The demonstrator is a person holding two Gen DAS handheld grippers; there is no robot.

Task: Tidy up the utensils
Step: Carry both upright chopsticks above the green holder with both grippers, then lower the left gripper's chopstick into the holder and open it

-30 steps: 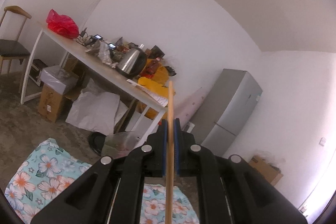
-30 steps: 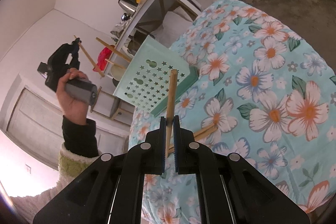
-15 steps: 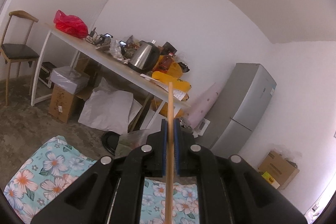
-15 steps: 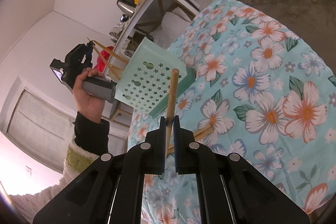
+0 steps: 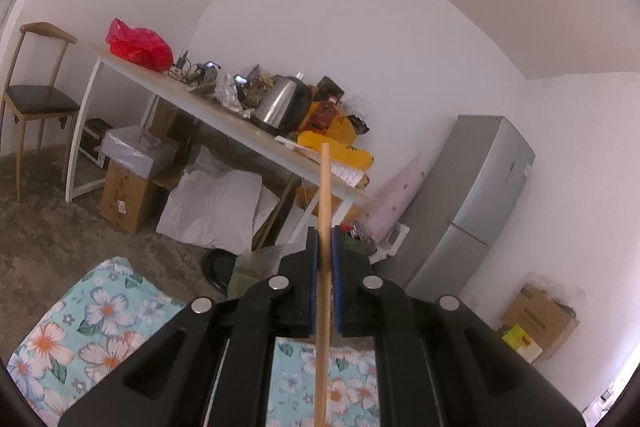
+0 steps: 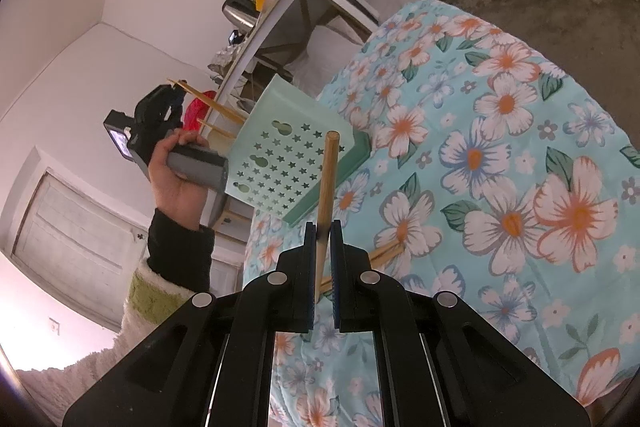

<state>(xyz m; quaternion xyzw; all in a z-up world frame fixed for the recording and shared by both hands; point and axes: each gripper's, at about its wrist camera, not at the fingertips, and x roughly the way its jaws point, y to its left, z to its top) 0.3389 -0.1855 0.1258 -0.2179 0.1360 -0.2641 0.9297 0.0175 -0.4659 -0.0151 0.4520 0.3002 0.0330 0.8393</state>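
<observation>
My left gripper [image 5: 325, 241] is shut on a wooden chopstick [image 5: 325, 187] that sticks out past the fingertips. In the right wrist view a hand holds this left gripper [image 6: 175, 97] up at the left. Its chopstick [image 6: 208, 103] slants toward the open top of a mint-green basket with star holes [image 6: 288, 155]. The basket lies tipped on the floral cloth [image 6: 500, 147], and another chopstick [image 6: 216, 129] pokes out of its top. My right gripper [image 6: 323, 233] is shut on a second wooden chopstick [image 6: 329, 175] just in front of the basket. More chopsticks [image 6: 386, 251] lie on the cloth under it.
A long white table [image 5: 224, 123] along the wall holds a kettle [image 5: 280, 103], a red bag [image 5: 138, 45] and clutter. Boxes and white bags sit under it. A chair [image 5: 38, 95] stands at the left, a grey fridge [image 5: 476, 199] at the right, a cardboard box [image 5: 540, 319] beside it.
The hand with the left gripper and its chopstick has come down and nearer the basket's open top. The right gripper has kept still with its chopstick.
</observation>
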